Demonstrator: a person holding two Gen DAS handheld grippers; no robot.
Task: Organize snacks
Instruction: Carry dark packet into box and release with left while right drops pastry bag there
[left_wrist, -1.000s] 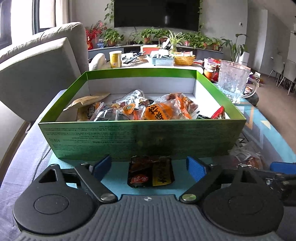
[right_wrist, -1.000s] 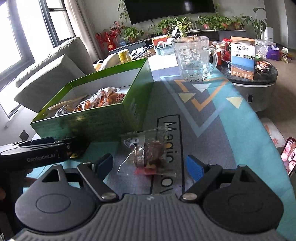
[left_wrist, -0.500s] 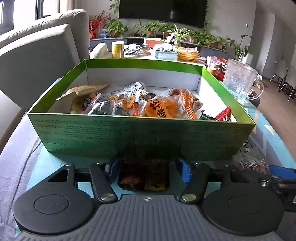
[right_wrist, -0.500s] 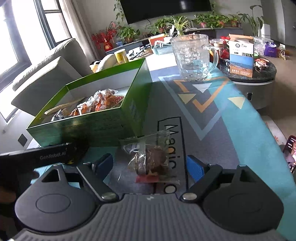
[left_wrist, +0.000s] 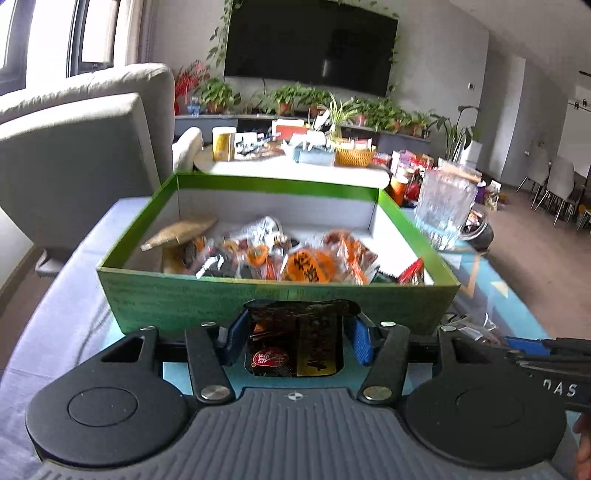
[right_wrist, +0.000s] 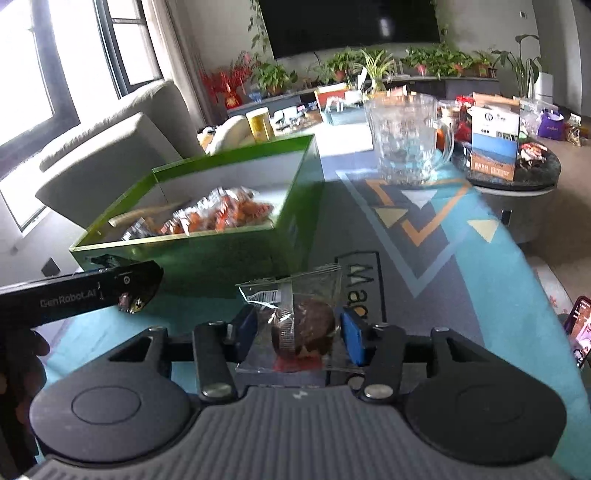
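Note:
A green box (left_wrist: 258, 295) holding several snack packets (left_wrist: 306, 266) stands on the table ahead. My left gripper (left_wrist: 295, 338) is shut on a dark snack packet (left_wrist: 295, 347) with red and gold labels, held just in front of the box's near wall. My right gripper (right_wrist: 301, 332) is shut on a clear packet with a brown snack (right_wrist: 303, 328), held above the mat to the right of the box (right_wrist: 221, 254). The left gripper's body (right_wrist: 81, 295) shows at the left of the right wrist view.
A glass mug (right_wrist: 406, 140) stands on the patterned mat (right_wrist: 461, 258) beyond the box's right side. A grey sofa (left_wrist: 74, 155) is at the left. A round side table (right_wrist: 517, 173) with boxes and a cluttered table (left_wrist: 288, 162) lie further back.
Both grippers closed on their packets and lifted them off the table. The left gripper rose and pulled back a little from the box.

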